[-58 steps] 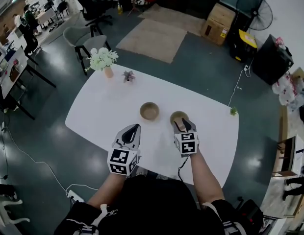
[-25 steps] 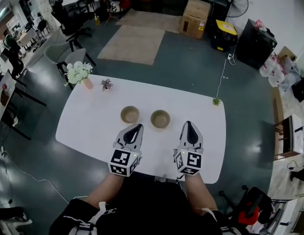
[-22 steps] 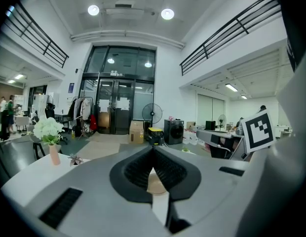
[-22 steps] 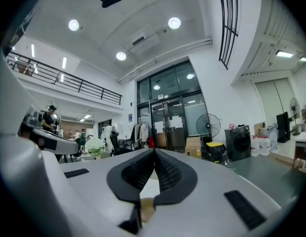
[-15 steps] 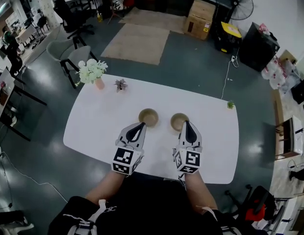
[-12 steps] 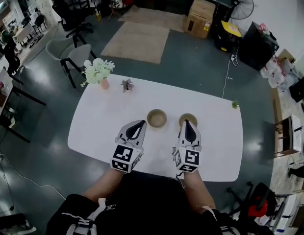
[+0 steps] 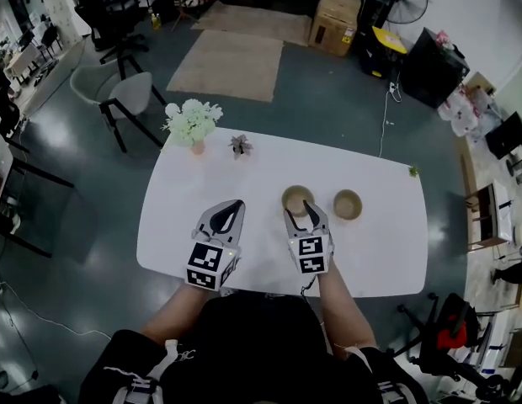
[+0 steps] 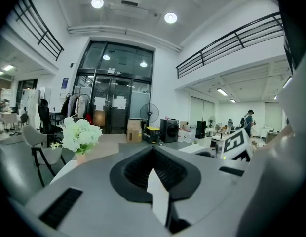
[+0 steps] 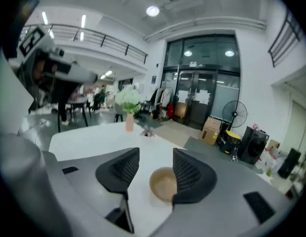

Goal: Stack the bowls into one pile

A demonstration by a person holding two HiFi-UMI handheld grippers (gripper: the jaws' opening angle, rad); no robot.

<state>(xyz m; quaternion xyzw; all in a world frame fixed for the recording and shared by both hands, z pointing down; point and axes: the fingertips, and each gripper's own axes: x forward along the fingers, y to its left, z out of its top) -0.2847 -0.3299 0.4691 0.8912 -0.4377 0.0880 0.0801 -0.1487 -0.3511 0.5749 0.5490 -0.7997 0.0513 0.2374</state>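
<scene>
**A:** What are your grippers doing?

**B:** My left gripper (image 7: 231,209) is squeezing shut on nothing, by the near edge of the table (image 7: 181,196). My right gripper (image 7: 304,214) is opening wide, holding nothing.

**A:** Where are the bowls?

**B:** The first bowl (image 9: 163,184) is sitting mid-table, just ahead between my right jaws. The second bowl (image 7: 348,204) is sitting nearer the right edge. Both are looking round, smooth and brown. My right gripper is closer.

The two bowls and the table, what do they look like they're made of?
Left bowl and right bowl: tan-brown, matte, even tone, so probably wood or bamboo; ceramic or plastic can't be ruled out. Table: smooth plain white top with no grain, likely laminate or painted board, not certain.
</scene>
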